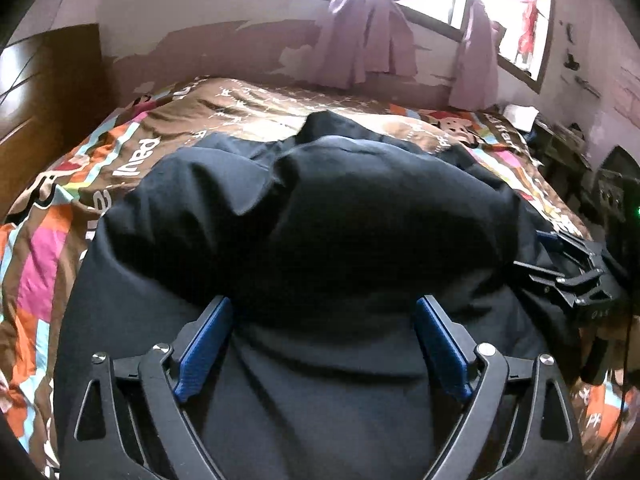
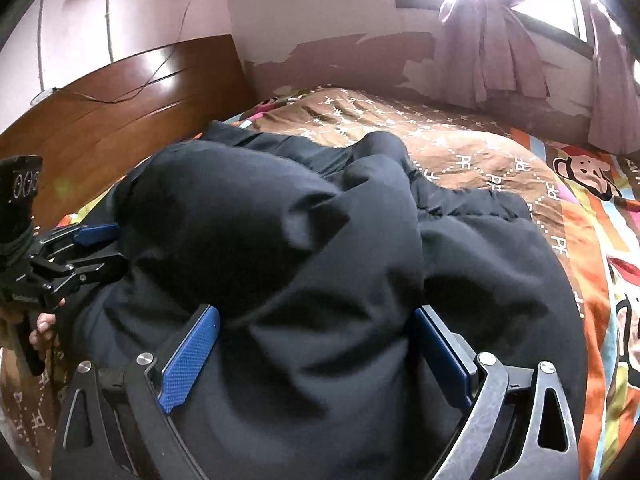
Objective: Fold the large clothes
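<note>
A large black garment (image 1: 328,216) lies bunched in a thick fold on the bed; it also fills the right wrist view (image 2: 280,240). My left gripper (image 1: 324,304) is open, its blue pads (image 1: 208,344) wide apart on either side of the folded edge. My right gripper (image 2: 316,316) is open too, its blue pads (image 2: 188,360) straddling the cloth. Each gripper shows in the other's view, at the garment's side: the right one (image 1: 568,268) and the left one (image 2: 80,252).
The bed has a brown and multicoloured cartoon bedspread (image 1: 60,208) (image 2: 560,184). A wooden headboard (image 2: 120,112) stands at the left. Purple curtains (image 1: 360,40) hang under a bright window. A cluttered side table (image 1: 560,140) stands at the right.
</note>
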Motion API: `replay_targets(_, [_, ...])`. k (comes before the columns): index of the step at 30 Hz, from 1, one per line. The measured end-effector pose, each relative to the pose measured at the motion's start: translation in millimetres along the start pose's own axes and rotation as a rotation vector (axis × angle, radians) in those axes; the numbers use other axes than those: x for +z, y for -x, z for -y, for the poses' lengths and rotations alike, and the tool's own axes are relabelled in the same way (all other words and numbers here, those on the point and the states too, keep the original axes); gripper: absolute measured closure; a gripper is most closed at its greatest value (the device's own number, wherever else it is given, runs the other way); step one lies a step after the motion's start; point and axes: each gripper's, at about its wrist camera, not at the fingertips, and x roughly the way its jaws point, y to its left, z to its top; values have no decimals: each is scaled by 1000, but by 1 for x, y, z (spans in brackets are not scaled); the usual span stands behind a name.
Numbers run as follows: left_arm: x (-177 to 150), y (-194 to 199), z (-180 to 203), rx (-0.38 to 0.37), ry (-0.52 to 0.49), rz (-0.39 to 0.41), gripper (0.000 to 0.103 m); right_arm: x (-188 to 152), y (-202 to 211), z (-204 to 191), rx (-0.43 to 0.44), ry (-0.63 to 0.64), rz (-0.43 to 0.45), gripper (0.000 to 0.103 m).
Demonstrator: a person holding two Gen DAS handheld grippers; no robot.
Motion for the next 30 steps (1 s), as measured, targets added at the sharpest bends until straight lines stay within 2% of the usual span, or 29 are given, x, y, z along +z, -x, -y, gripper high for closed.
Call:
replay_targets(10, [22,-13,-13,44,72,-25,10,18,-15,8,-6,-28,-34,4])
replay_targets(20, [24,-14,-15,51,84,-19,9,30,-17,15,-24,-31,-32,3])
replay_targets(27, [37,-15,-40,150,110,27,9,31,-15,22,-96,-27,-23,3])
replay_targets(30, [37,-17,-54,168,146,30,9,32,-18,28,-131,-43,-34,2])
